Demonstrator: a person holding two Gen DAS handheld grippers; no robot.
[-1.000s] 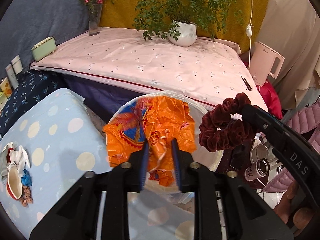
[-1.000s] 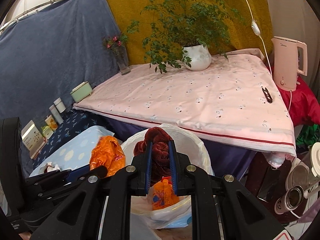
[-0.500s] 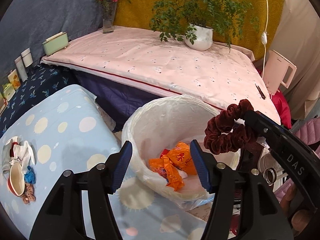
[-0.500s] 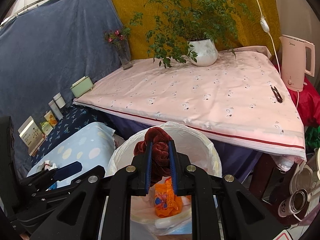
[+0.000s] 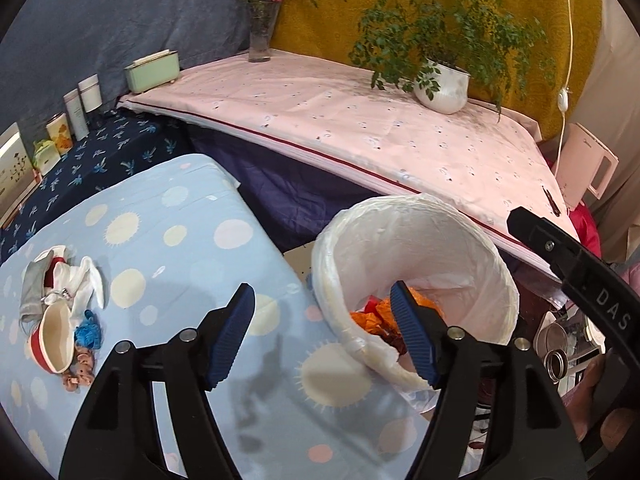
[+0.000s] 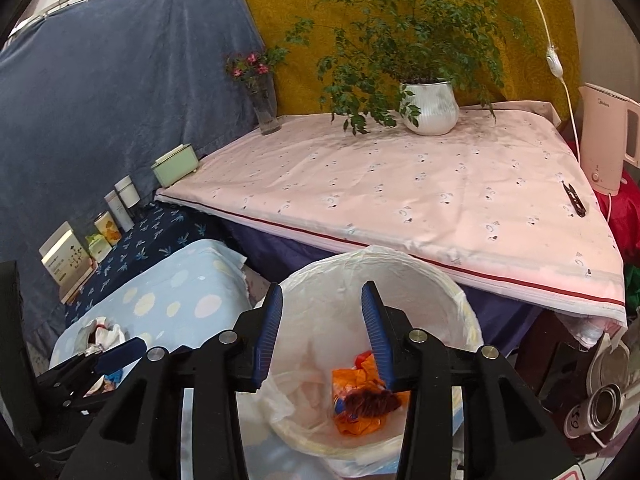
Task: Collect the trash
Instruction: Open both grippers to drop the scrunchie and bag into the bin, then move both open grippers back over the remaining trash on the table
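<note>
Right wrist: scrunchie (image 6: 370,400) crosswise on orange wrapper (image 6: 352,420), in bin (image 6: 460,300).

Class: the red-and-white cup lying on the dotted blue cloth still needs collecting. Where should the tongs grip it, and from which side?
Grip the cup's rim wall, one pad inside its open mouth, one outside, coming from above: it lies tipped with its mouth facing up, scraps crowding its sides.

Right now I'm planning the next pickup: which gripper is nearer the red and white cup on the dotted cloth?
Left. The left gripper is beside the red and white cup; the right gripper hangs over the trash bin, farther off.
</note>
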